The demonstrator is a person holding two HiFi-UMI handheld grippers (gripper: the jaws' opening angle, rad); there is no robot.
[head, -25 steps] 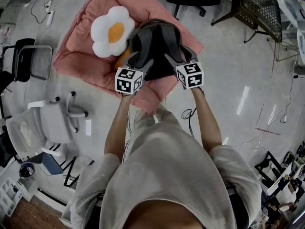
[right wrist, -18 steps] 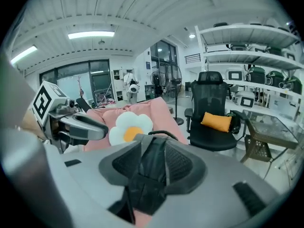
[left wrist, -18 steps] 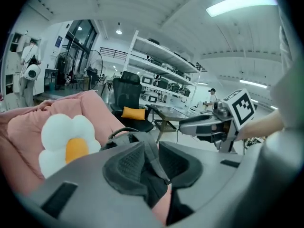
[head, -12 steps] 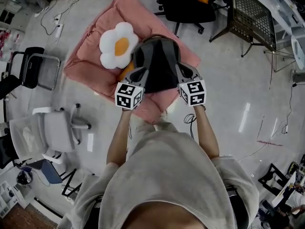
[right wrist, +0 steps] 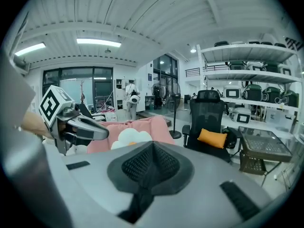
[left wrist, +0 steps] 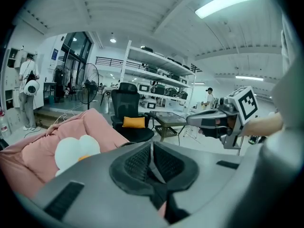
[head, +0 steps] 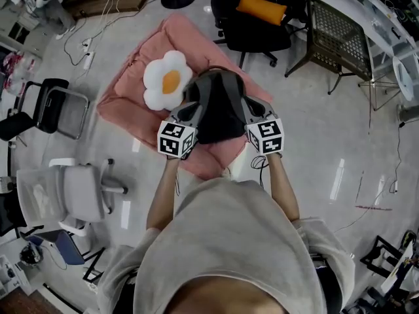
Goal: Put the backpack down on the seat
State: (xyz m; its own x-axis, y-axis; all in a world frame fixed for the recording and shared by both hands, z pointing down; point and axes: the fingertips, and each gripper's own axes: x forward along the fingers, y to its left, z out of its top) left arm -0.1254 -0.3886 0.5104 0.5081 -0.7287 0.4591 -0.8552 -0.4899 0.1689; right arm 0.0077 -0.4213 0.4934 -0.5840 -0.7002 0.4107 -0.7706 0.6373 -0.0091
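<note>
The dark grey and black backpack (head: 217, 106) sits upright on the near corner of the pink floor seat (head: 131, 106), beside a white flower cushion (head: 167, 80). My left gripper (head: 192, 108) and right gripper (head: 247, 105) flank the backpack at its sides. Both are shut. In the left gripper view the shut jaws (left wrist: 152, 163) hold nothing and point over the pink seat (left wrist: 38, 151), with the right gripper (left wrist: 211, 120) across from them. In the right gripper view the jaws (right wrist: 151, 163) are likewise shut and empty. The backpack is out of both gripper views.
A black office chair with an orange cushion (head: 260, 8) stands behind the seat, a dark mesh table (head: 340, 34) to its right. A grey swivel chair (head: 69, 188) and a black frame chair (head: 49, 106) stand at the left. Cables lie on the floor.
Both grippers' jaws have closed from wide open. The backpack stays on the pink seat, and the head view has pulled back a little.
</note>
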